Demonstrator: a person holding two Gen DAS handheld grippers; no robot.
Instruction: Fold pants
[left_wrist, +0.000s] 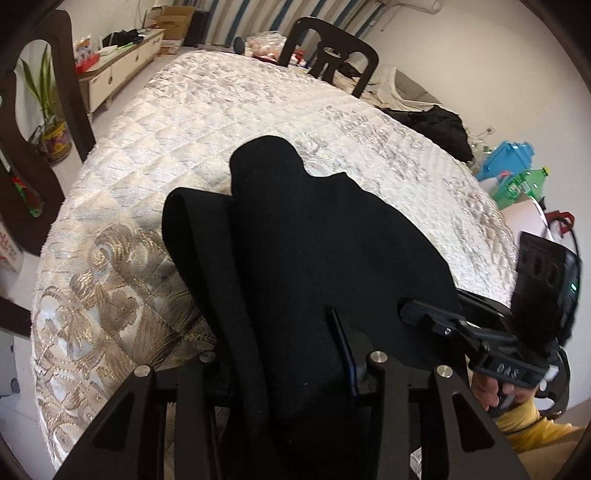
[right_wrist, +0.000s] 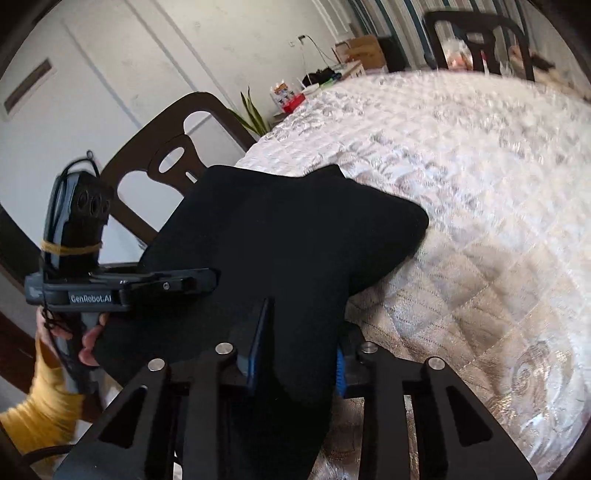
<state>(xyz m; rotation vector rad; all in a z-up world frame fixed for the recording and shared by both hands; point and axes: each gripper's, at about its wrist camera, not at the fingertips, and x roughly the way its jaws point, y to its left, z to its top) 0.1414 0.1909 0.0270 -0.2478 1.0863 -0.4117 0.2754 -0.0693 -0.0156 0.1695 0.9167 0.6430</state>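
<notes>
Both grippers, left gripper and right gripper, pinch the near edge of the black pants; the cloth lies ahead, away across the table

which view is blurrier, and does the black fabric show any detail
Right wrist view is blurrier: the quilted tablecloth smears toward the far edge. Left wrist view is sharp, tablecloth stitching crisp. In both, the black pants read as a near-featureless dark mass; fisheye bends the edges.
</notes>
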